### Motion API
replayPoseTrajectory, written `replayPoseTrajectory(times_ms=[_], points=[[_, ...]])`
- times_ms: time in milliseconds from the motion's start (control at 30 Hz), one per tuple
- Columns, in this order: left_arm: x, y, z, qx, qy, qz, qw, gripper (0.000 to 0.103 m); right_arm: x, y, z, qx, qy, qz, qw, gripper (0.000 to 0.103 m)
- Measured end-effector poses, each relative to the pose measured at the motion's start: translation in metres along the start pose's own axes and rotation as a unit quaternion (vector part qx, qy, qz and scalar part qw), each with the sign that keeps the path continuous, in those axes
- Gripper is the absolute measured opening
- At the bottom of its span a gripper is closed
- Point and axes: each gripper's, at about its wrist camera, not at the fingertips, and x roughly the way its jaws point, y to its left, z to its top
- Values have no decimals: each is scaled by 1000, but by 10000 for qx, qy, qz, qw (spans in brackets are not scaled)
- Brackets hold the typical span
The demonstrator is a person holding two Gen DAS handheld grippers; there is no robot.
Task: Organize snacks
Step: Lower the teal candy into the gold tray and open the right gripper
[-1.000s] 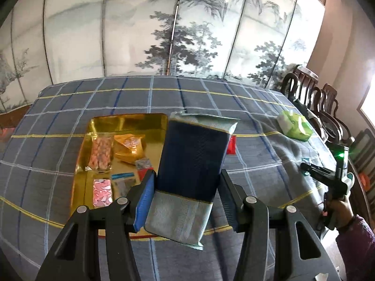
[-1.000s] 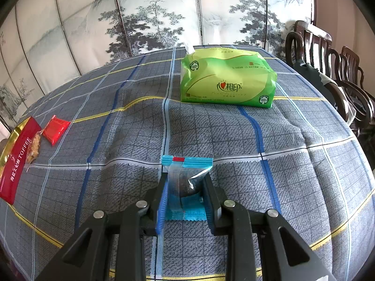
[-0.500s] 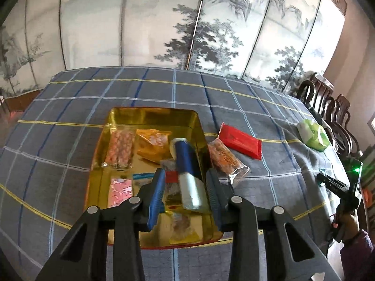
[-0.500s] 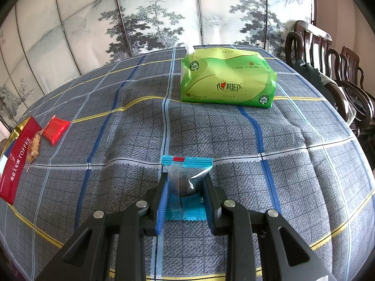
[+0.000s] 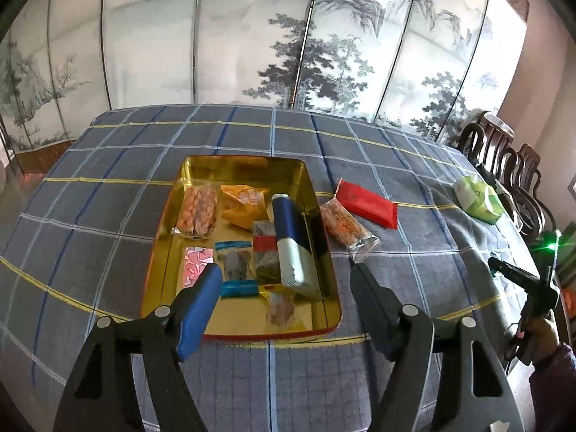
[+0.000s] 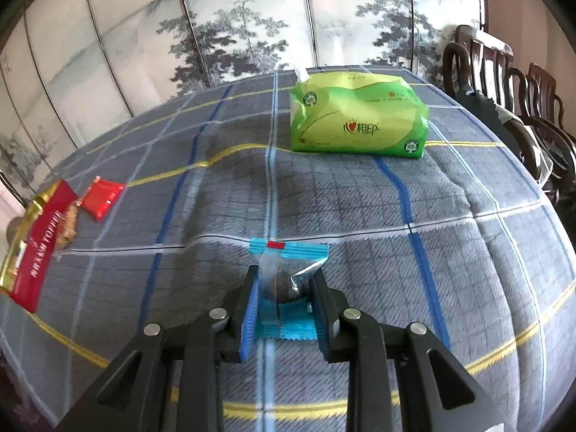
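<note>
A gold tin tray (image 5: 172, 194) holds several snack packets. Among them a dark blue and silver packet (image 5: 291, 241) lies against the tray's right wall. My left gripper (image 5: 286, 270) hovers over the tray's near half; its jaws are opening, with nothing gripped between them. On the cloth right of the tray lie a clear packet of orange snacks (image 5: 345, 226) and a red packet (image 5: 367, 203). My right gripper (image 6: 284, 288) is shut on a small blue-edged clear packet (image 6: 288, 252) with a dark sweet inside, resting on the cloth.
A green tissue pack (image 6: 360, 115) sits behind the right gripper, also seen far right as the tissue pack (image 5: 477, 199). Dark wooden chairs (image 5: 504, 158) line the table's right side. A painted folding screen (image 5: 288, 36) stands behind. The tray's red side (image 6: 36, 248) shows far left.
The left gripper carried the blue and silver packet over the tray, let it go inside, and opened wide. The right gripper stayed shut on its small packet.
</note>
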Motion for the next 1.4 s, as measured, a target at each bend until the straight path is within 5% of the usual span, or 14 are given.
replayPoseTrajectory(times_ms=[200,400,733,967,1400], points=[[-9,-2,-4,38,-67,56,10000,85,-27,23,-2,62,-156,457,9988,27],[-17,11,-8,-63,-105,318,9994,94,-47,101,3,-427,-242,1120,9925,27],[-26,48,-22,-303,-76,664,9973,100,-59,265,28,-1293,-105,2671,9549,27],[-24,57,-25,-129,-73,873,9961,101,-23,354,26,-1911,313,2875,9380,27],[-10,63,-31,-24,67,979,9952,102,35,403,25,-2014,810,2867,9331,29]])
